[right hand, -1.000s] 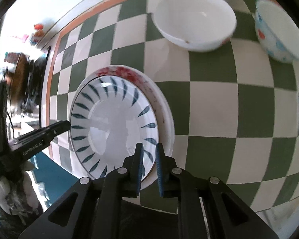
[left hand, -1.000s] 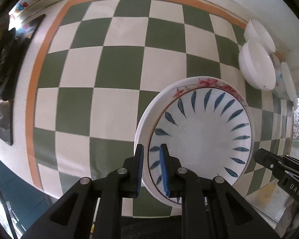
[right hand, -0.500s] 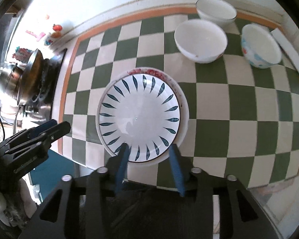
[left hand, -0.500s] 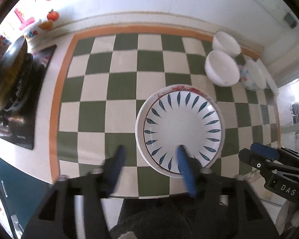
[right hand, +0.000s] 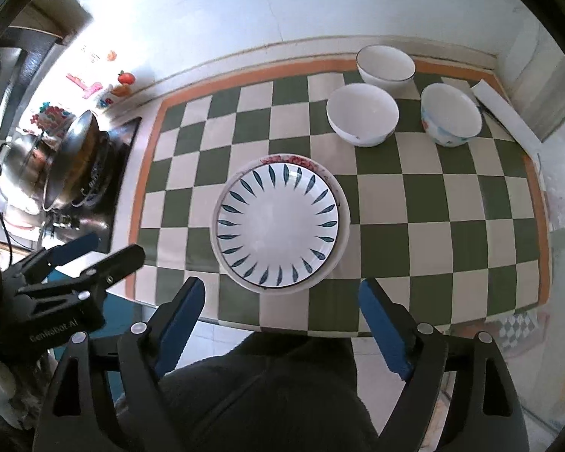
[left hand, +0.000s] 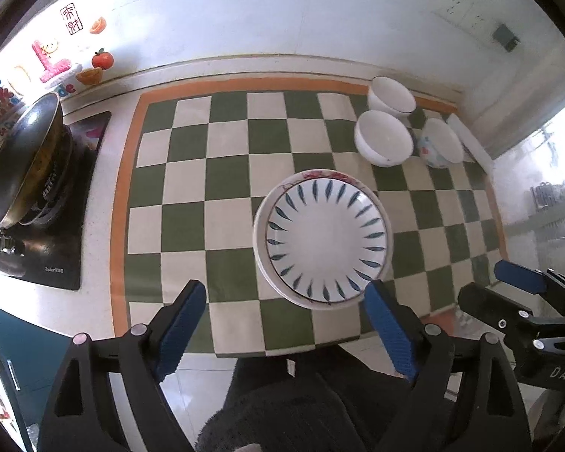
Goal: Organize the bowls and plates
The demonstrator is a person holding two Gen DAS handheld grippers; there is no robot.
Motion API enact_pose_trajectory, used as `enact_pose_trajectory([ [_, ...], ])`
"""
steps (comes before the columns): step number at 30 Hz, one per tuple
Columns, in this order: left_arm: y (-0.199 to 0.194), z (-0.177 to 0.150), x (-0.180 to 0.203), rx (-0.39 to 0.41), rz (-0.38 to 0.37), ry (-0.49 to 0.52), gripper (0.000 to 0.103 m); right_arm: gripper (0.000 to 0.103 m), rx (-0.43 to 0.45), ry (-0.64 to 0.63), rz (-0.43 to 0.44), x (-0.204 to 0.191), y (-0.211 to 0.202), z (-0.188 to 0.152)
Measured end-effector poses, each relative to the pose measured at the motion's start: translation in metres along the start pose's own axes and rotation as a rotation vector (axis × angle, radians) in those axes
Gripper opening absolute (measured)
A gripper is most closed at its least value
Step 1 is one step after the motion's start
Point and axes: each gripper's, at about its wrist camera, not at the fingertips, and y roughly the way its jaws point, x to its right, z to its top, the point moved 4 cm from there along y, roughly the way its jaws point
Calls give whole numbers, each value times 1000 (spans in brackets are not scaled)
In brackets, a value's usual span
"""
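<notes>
A white plate with blue leaf marks [left hand: 326, 239] [right hand: 278, 226] lies stacked on a red-flowered plate [left hand: 327, 176] [right hand: 290, 159] in the middle of the checkered cloth. Three bowls stand at the back right: a plain white bowl [left hand: 382, 137] [right hand: 362, 114], a dark-rimmed white bowl [left hand: 391, 95] [right hand: 386, 64] and a flowered bowl [left hand: 442, 142] [right hand: 451, 114]. My left gripper [left hand: 288, 303] is open and empty, held back above the table's front edge. My right gripper [right hand: 280, 301] is open and empty beside it, and also shows in the left wrist view [left hand: 519, 282].
A green and cream checkered cloth [left hand: 226, 173] with an orange border covers the table. A wok [left hand: 22, 162] sits on a stove at the left. A white wall runs behind. A flat white strip [right hand: 504, 109] lies at the far right.
Both grippers let go of the blue-leaf plate's rim, opened wide and pulled up and back from the table. The plate stays on the flowered plate.
</notes>
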Motion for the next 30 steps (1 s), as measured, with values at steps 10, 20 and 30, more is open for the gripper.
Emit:
enact_pose_trajectory([
  [10,-9,-10,1,-15,-33,7,86,88,0,33,17,-14,-10,-15],
  [20,13,21,15,7,11,-24,86,88,0,70,104,16,7,16],
  [30,104,137,56,-10,21,-79,86,88,63,216,81,140,61,126],
])
